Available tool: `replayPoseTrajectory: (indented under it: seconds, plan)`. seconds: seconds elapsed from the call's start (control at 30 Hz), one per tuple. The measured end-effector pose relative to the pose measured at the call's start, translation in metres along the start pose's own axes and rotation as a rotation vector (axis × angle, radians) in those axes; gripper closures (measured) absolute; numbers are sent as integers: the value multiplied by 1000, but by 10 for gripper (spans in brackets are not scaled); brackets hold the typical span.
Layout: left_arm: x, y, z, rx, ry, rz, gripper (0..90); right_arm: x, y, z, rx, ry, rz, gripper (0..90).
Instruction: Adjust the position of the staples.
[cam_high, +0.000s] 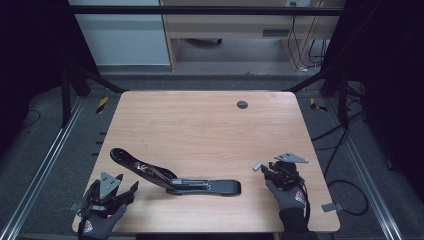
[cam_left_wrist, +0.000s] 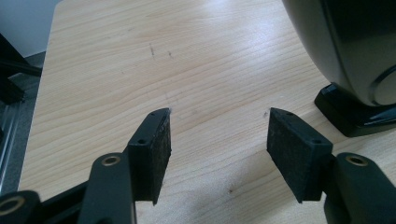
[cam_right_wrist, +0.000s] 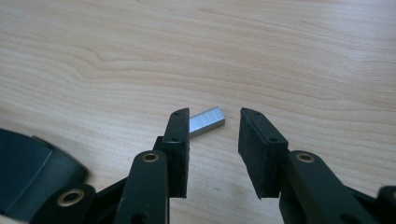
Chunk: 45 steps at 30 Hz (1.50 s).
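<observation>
While the open stapler (cam_high: 172, 177) lies across the near half of the table (cam_high: 200, 125), a strip of staples (cam_right_wrist: 207, 121) rests just beyond the stapler's base end, right at the tips of the right gripper (cam_right_wrist: 214, 126). Its jaws stand released around nothing, the strip's long axis crossing the gap at a slant. Nearer the stapler's raised arm, the left gripper (cam_left_wrist: 217, 128) hangs empty and parted.

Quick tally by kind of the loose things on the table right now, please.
Stapler, black, lying opened out: 1
Strip of staples, silver, on the wood near the right claw: 1
Total: 2
</observation>
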<state>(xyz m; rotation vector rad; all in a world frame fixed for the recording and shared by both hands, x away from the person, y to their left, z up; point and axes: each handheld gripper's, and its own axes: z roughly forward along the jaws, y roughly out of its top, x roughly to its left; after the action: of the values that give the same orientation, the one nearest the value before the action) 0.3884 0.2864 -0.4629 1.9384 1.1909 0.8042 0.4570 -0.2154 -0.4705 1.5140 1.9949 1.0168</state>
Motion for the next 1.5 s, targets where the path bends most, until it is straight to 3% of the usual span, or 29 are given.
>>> replayPoseTrajectory:
  seconds: [0.43, 0.87, 1.5]
  plan:
    - [0, 0, 0, 1, 2, 3, 392, 10, 10, 23, 54, -24, 28, 663]
    - [-1, 0, 0, 7, 4, 7, 389, 16, 12, 41, 101, -39, 26, 661]
    - [-1, -1, 1, 9, 3, 8, 389, 16, 12, 47, 127, -75, 46, 652]
